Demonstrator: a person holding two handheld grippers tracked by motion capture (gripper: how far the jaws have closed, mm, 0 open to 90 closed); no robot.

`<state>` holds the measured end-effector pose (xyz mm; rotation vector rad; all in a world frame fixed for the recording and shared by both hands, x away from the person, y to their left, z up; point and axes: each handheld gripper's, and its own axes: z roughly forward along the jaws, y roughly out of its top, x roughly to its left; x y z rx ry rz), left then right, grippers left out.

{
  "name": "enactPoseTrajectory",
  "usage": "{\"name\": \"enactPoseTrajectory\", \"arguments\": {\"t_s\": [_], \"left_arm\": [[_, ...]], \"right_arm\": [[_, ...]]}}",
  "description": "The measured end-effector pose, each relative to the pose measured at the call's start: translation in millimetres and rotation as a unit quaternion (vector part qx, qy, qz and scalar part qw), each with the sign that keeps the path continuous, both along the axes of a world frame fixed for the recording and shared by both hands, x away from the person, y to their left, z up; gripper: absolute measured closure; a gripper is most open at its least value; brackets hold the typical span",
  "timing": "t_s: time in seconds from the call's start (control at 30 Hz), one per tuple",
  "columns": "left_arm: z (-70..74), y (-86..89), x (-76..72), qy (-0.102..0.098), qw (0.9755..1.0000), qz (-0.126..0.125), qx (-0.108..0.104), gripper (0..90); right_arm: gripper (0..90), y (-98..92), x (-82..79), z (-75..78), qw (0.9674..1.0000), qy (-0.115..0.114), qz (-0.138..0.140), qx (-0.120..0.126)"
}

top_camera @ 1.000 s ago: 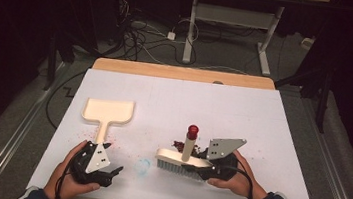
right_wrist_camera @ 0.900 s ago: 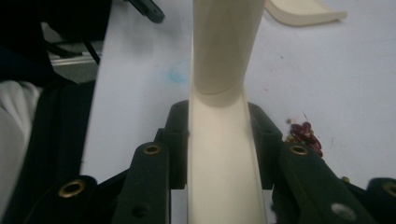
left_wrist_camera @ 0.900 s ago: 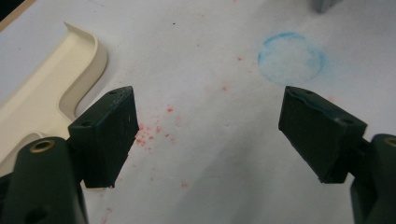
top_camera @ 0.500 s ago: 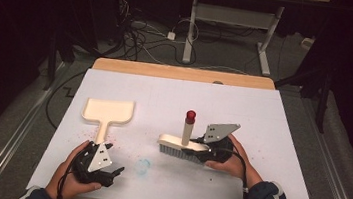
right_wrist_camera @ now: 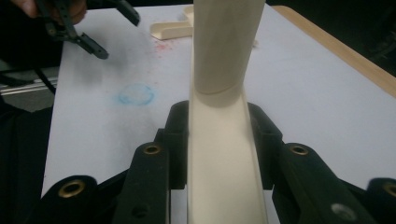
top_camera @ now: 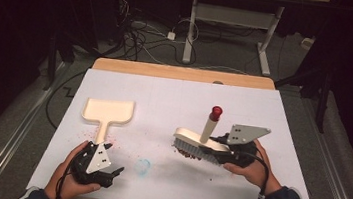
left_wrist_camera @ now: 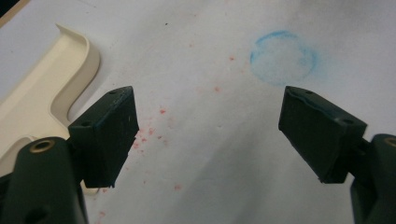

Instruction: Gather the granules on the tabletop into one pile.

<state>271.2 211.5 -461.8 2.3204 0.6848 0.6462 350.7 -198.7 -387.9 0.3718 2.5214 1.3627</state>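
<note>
**Cream brush clamped in right gripper; left gripper released**

Cream plastic hand brush (top_camera: 198, 146) with a red-capped upright handle is seen whole in the high view, raised and tilted above the white table cover (top_camera: 174, 99), dark red crumbs clinging to its bristles; the right gripper view shows only the brush back (right_wrist_camera: 224, 154), pinched between the two black jaws.

Right gripper (top_camera: 221, 154): jaws clenched on the brush body, pads pressing both sides.

Left gripper (top_camera: 114, 175): jaws spread wide, holding nothing; the left gripper view shows red crumbs (left_wrist_camera: 161, 112) on the cover between its jaws, a blue ring stain (left_wrist_camera: 283, 58) ahead, and the cream plastic dustpan (left_wrist_camera: 42, 100) just beside one jaw; the high view shows the dustpan (top_camera: 107, 113) lying flat near the left gripper.
</note>
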Motion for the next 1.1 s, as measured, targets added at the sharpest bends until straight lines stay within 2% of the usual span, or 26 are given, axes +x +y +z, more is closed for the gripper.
{"name": "enactPoseTrajectory", "arguments": {"t_s": [0.07,0.17,0.3,0.33,0.4,0.47,0.6,0.7,0.73,0.87,0.97,1.03,1.1], "left_arm": [[0.9,0.9,-0.4,-0.002,1.0,0.0,-0.002,18.9],[1.2,1.5,-0.1,-0.002,1.0,0.0,-0.002,19.0],[1.9,0.9,0.2,-0.004,1.0,-0.001,-0.003,19.0],[1.8,0.2,0.6,-0.004,1.0,-0.002,-0.001,19.0],[1.0,-1.7,1.5,-0.002,1.0,-0.004,-0.001,19.0],[0.7,-3.7,2.3,-0.001,1.0,-0.007,0.001,19.0],[0.2,-6.1,4.4,0.002,0.9999,-0.01,0.003,19.0],[-1.3,-6.3,6.2,0.005,0.9999,-0.01,0.003,19.0],[-1.7,-6.3,6.5,0.006,0.9999,-0.01,0.003,19.0],[-2.7,-6.5,6.8,0.009,0.9999,-0.01,0.003,19.0],[-3.1,-6.4,6.4,0.01,0.9999,-0.009,0.003,19.0],[-3.4,-5.9,6.0,0.011,0.9999,-0.008,0.002,19.0],[-3.4,-4.8,5.7,0.011,0.9999,-0.007,0.002,19.0]], "right_arm": [[67.6,-11.3,-8.3,4.5,0.9997,0.005,-0.024,-0.005],[67.6,-27.4,-22.7,7.6,0.999,0.008,-0.042,-0.014],[67.5,-47.2,-44.5,7.0,0.9998,0.02,-0.001,0.006],[67.5,-50.2,-49.2,5.6,0.9996,0.021,0.017,0.007],[67.5,-53.3,-55.1,0.4,0.998,0.031,0.055,0.005],[67.5,-52.9,-56.4,-8.9,0.9944,0.04,0.098,0.0],[67.5,-42.4,-45.9,-29.4,0.9861,0.06,0.152,-0.027],[67.5,-34.3,-33.5,-41.5,0.9812,0.075,0.176,-0.027],[67.5,-32.4,-28.3,-44.1,0.9802,0.077,0.181,-0.019],[67.5,-23.8,-5.3,-48.1,0.9803,0.081,0.18,-0.009],[67.5,-11.7,11.6,-48.8,0.9808,0.076,0.179,-0.002],[67.5,-3.1,20.4,-46.0,0.9841,0.06,0.167,0.003],[67.5,2.7,26.3,-41.7,0.9858,0.053,0.158,0.018]]}}
